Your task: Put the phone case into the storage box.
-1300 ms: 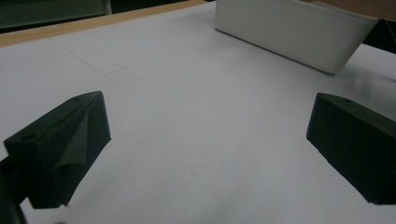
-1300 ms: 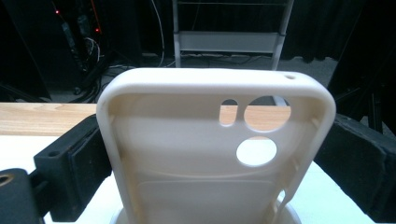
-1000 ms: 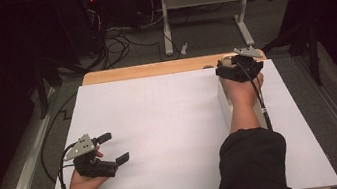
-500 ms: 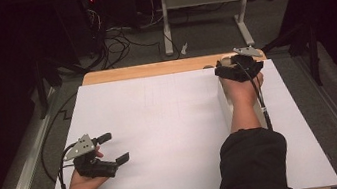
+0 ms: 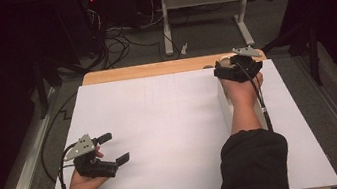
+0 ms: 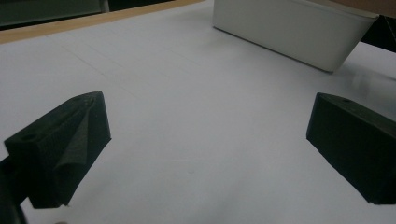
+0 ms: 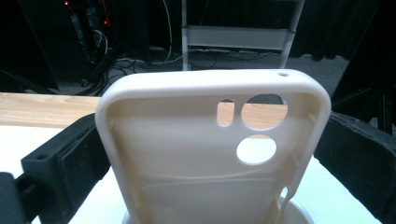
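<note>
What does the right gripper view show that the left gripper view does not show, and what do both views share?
The right gripper view alone shows a cream phone case with camera cutouts, held upright between the right gripper's jaws, and the dark floor with cables and a metal frame behind. The left gripper view alone shows the left gripper with jaws wide apart and nothing between them, plus a white box farther off. Both views share the white table cover and the wooden table edge.
</note>
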A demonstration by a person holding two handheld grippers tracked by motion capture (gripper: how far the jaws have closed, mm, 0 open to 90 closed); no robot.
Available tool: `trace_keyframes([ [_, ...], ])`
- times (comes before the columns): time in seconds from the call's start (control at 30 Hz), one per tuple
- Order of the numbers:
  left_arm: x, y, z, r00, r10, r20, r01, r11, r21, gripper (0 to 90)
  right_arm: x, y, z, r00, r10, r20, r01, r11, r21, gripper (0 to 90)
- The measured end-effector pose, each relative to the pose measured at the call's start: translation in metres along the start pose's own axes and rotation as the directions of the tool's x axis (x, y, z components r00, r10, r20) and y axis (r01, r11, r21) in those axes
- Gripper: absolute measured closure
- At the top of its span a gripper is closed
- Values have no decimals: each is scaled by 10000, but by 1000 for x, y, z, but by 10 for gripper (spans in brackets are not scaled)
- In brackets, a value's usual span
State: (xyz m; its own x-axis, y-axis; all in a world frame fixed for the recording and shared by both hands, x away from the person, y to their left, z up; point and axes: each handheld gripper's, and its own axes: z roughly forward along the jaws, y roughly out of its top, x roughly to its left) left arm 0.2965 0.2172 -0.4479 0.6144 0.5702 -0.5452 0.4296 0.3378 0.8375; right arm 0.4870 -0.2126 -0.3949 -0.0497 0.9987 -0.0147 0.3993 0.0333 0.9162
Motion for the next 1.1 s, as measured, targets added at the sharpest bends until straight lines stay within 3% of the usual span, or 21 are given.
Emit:
trace_keyframes([
  [0.33, -1, -1, 1, 10000, 8, 31, -8, 10000, 70, 9, 3, 3, -9, 9998, -67, -198, 67, 10000, -29, 1],
  [0.73, -3, -3, 3, 10000, 71, 66, -72, 9999, 156, 9, -9, 6, -37, 9991, 58, -417, -59, 10000, -17, 4],
  [0.83, -2, -3, 3, 9999, 84, 62, -85, 9998, 170, 9, -9, 4, -43, 9968, 196, -771, -208, 9997, -150, 39],
  [0.9, -2, -3, 3, 10000, 83, 47, -83, 9998, 185, 9, -7, 3, -47, 9951, 184, -976, -213, 9993, -291, 135],
  [1.0, -3, -2, 3, 9999, 107, 64, -108, 9998, 160, 9, -4, 2, -52, 9850, 211, -1710, -278, 9989, -373, 377],
  [1.03, -3, -2, 3, 9999, 107, 64, -108, 9998, 160, 9, -4, 2, -52, 9850, 211, -1710, -278, 9989, -373, 377],
  [1.1, -3, -2, 3, 9999, 101, 63, -102, 9998, 152, 9, -1, 3, -54, 9807, 59, -1956, -141, 9991, -403, 510],
])
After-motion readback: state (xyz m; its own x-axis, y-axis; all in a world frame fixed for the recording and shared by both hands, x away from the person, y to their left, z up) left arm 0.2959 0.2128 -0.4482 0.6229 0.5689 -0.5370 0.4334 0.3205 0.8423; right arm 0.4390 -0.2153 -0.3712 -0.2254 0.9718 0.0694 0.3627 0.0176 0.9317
